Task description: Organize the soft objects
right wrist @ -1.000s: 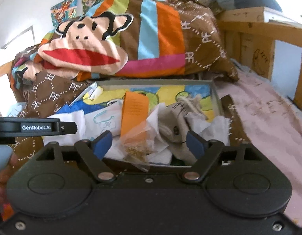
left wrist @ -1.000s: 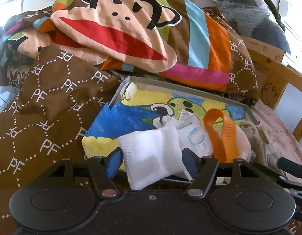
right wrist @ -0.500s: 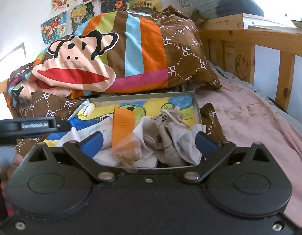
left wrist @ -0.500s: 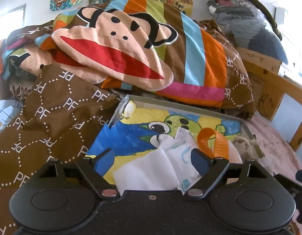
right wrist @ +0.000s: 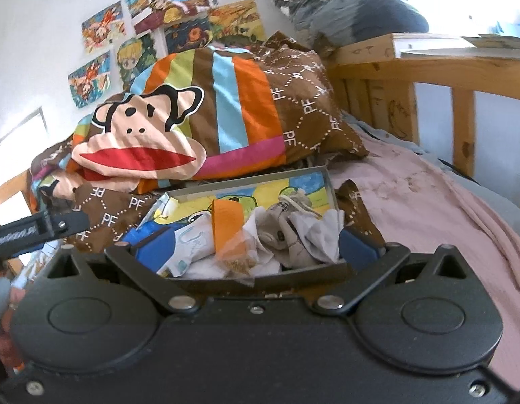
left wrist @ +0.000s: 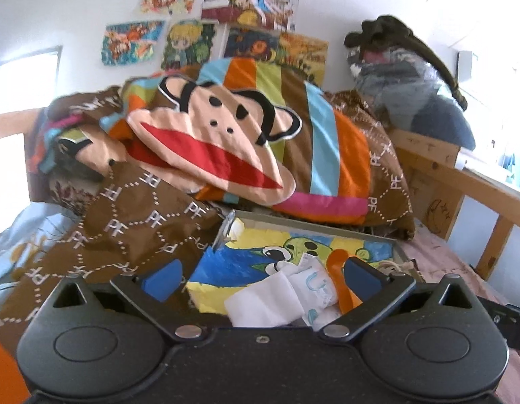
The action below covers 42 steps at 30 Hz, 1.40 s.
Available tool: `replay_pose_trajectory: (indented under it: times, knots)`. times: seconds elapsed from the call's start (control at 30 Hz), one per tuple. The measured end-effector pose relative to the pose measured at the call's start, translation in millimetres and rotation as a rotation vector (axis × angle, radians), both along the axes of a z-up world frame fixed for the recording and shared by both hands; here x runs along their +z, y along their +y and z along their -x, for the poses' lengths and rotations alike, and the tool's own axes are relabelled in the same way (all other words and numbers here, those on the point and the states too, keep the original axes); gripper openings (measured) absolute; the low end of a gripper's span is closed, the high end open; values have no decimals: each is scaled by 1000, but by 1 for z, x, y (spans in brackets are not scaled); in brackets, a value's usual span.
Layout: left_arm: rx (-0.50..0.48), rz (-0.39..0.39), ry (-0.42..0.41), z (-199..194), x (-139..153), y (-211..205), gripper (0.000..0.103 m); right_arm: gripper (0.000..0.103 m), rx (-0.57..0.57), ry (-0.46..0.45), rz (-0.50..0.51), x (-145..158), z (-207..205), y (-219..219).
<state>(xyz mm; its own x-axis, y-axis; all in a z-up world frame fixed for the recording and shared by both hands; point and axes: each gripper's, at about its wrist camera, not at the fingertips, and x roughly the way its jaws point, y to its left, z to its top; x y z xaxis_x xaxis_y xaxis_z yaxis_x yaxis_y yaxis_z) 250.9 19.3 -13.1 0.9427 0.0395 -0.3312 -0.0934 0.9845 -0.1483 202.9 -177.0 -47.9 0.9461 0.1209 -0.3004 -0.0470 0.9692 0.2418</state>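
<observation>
Left hand-held gripper (left wrist: pixel 261 277): nearest the left camera, jaws spread wide and holding nothing; they have just been opening, and the folded white cloth lies below and beyond them, not pinched.
Right hand-held gripper (right wrist: pixel 256 247): nearest the right camera, jaws likewise wide apart and empty, having just opened; the pile of soft things sits beyond the gap.
Shallow grey box (right wrist: pixel 260 177): resting on the bed just ahead of both grippers, its bottom lined with a bright cartoon picture in blue, yellow and green.
White folded cloth (left wrist: pixel 265 301): inside the box, at the near edge, on the left side of the pile.
Orange strap (right wrist: pixel 226 224): inside the box, standing up in the middle of the pile, touching a clear plastic bag (right wrist: pixel 239 256).
Grey fabric pieces (right wrist: pixel 287 225): inside the box, towards its right wall, loosely heaped rather than flat.
Progress: by my judgement the soft items are gathered in the box and both grips are let go, so placing looks done; neatening the crumpled heap may remain.
Monkey-face duvet (left wrist: pixel 219 148): bunched up behind the box.
Wall posters (left wrist: pixel 226 23): farthest back.
</observation>
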Motion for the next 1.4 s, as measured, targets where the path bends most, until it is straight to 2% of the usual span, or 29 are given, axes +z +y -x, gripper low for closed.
replay_pose_trajectory:
  times: [0.1, 0.27, 0.43, 0.73, 0.93, 1.13, 1.4]
  knots:
    - [-1, -11, -13, 26, 4, -1, 102, 103, 0, 3, -9, 1, 25, -4]
    - [3, -36, -17, 67, 7, -1, 102, 103, 5, 9, 38, 1, 59, 0]
    - [34, -31, 42, 100, 7, 3, 102, 103, 19, 32, 50, 3, 86, 6]
    - [42, -79, 117, 146, 2, 2, 102, 103, 34, 73, 96, 6, 123, 17]
    - [39, -81, 149, 166, -2, 0, 102, 103, 26, 113, 83, 9, 140, 20]
    - [46, -48, 176, 179, -10, 3, 102, 103, 19, 136, 96, 8, 146, 22]
    - [47, -31, 188, 177, -14, 6, 102, 103, 24, 147, 90, 9, 140, 15]
